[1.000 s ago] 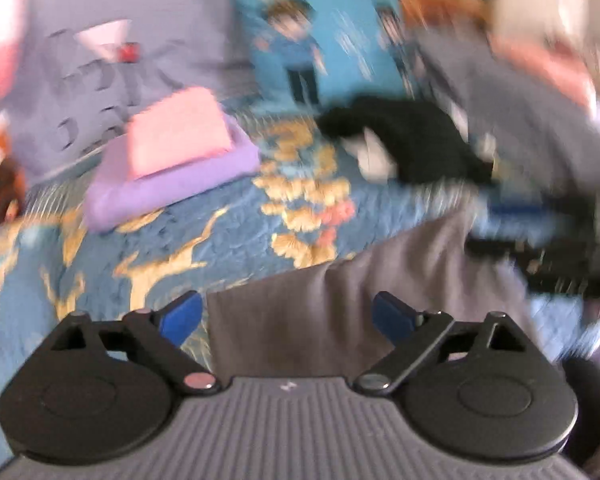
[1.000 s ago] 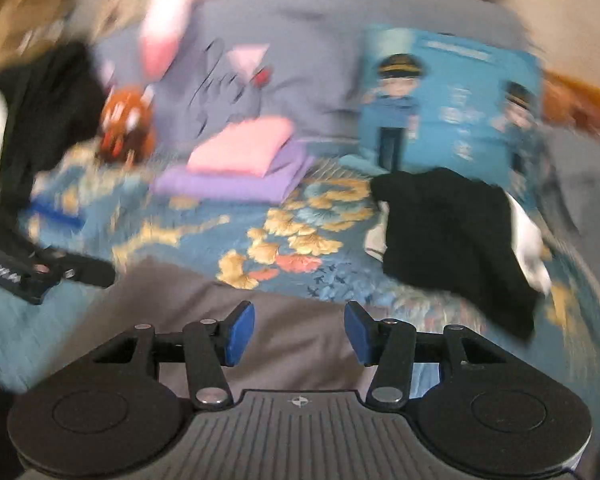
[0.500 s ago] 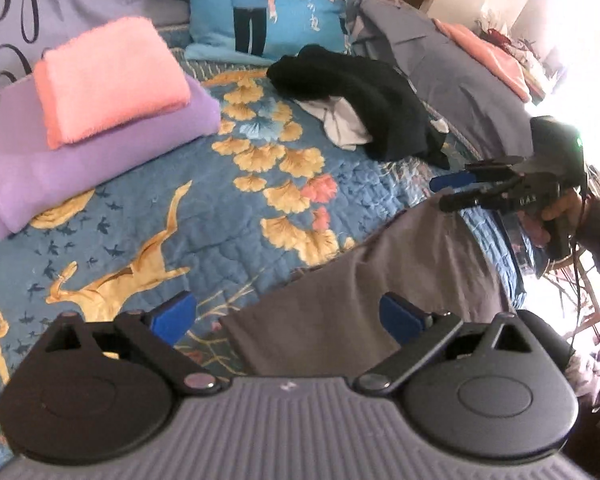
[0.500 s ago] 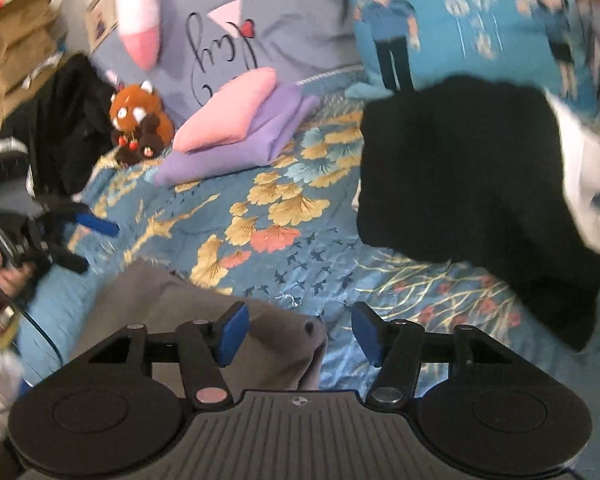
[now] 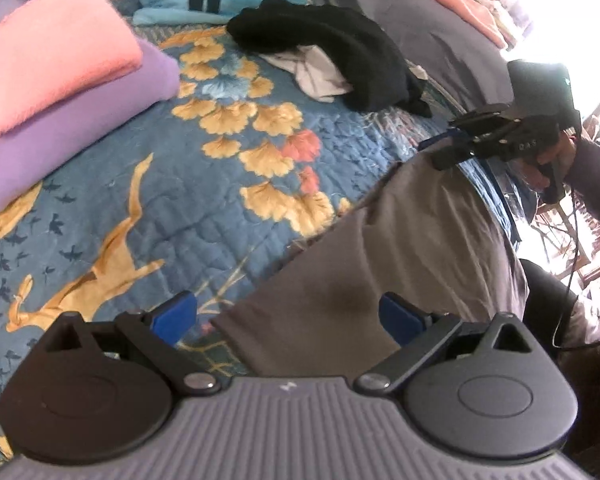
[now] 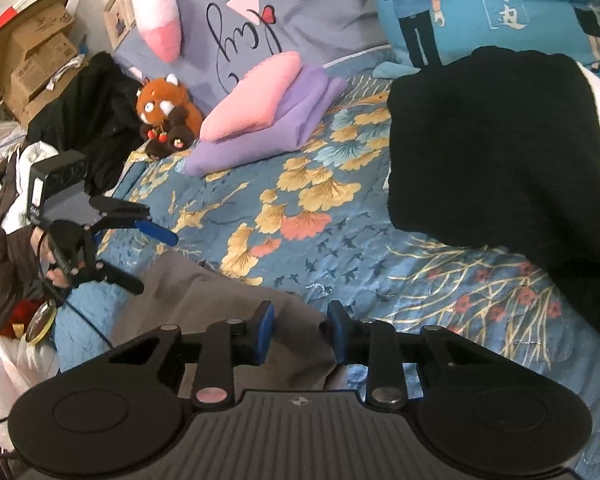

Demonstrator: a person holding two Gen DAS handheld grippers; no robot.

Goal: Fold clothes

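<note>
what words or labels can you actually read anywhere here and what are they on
"在" in a white circle, with "护", "为" and "民" less surely beside it: blue cartoon police pillow.
Cursive lettering, not clearly legible: grey pillow.
Small white print, too small to read: left gripper body.
Print on the cardboard boxes: blurred.

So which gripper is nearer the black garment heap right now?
Right. The right gripper sits at the grey garment's corner beside the black heap; the left gripper is at the grey garment's opposite corner, farther away.
</note>
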